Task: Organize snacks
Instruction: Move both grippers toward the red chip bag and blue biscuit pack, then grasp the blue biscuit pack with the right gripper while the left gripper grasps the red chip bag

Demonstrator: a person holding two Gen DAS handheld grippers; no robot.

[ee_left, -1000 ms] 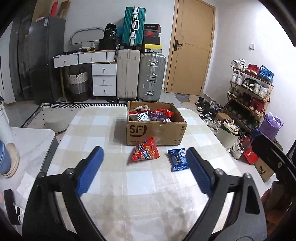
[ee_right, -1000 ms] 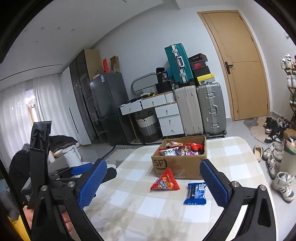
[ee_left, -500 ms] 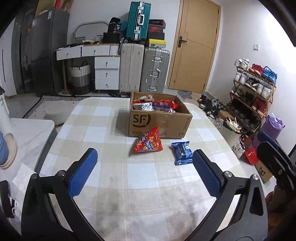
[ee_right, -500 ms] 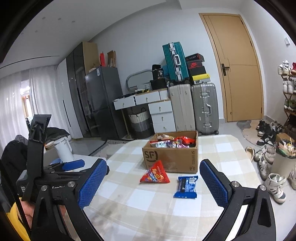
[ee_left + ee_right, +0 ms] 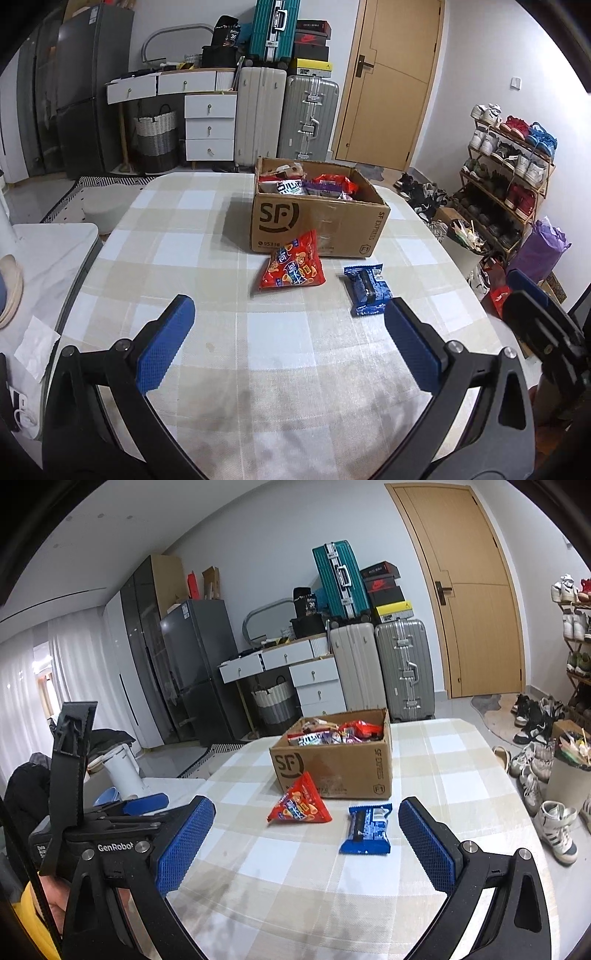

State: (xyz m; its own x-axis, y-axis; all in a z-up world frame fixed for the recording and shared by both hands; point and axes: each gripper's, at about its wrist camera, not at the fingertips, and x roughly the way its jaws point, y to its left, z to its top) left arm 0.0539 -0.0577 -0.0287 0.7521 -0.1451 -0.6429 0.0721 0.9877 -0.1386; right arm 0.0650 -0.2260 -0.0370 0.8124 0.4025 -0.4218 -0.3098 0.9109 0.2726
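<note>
A cardboard SF box (image 5: 317, 225) holding several snack packs stands mid-table; it also shows in the right wrist view (image 5: 332, 768). A red triangular snack bag (image 5: 291, 267) (image 5: 299, 806) leans against its front. A blue cookie pack (image 5: 367, 290) (image 5: 367, 829) lies to the right of the bag. My left gripper (image 5: 288, 339) is open and empty, hovering above the table short of both packs. My right gripper (image 5: 306, 843) is open and empty, with the blue pack just ahead between its fingers. The left gripper's body shows at the left of the right wrist view (image 5: 110, 827).
The table (image 5: 221, 258) has a checked beige cloth. A white side table (image 5: 44, 258) stands to the left. Suitcases (image 5: 306, 118), a drawer unit (image 5: 210, 125), a fridge and a door line the back wall. A shoe rack (image 5: 506, 166) and bags stand on the right.
Both grippers have pulled back and tilted, so the box and packs sit further ahead in the views. Both stay open. The packs and the box have not moved.
</note>
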